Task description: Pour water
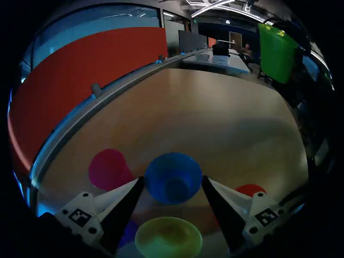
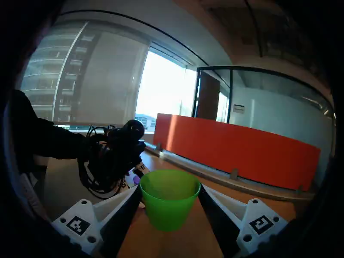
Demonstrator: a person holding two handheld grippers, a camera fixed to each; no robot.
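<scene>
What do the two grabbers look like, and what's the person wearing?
The left gripper and right gripper each have two white wedge-shaped fingers with black inner pads, round bolt holes, and a square black-and-white marker on each finger. Seen from the right gripper view, the left gripper's body is black and bulky with looping black cables, and the person holding it wears a dark sleeve.

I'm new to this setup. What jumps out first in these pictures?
A green cup sits clamped in the right gripper, in front of a long orange wall. In the left gripper view, a blue cup sits between the fingers, with a pink cup to its left.
</scene>
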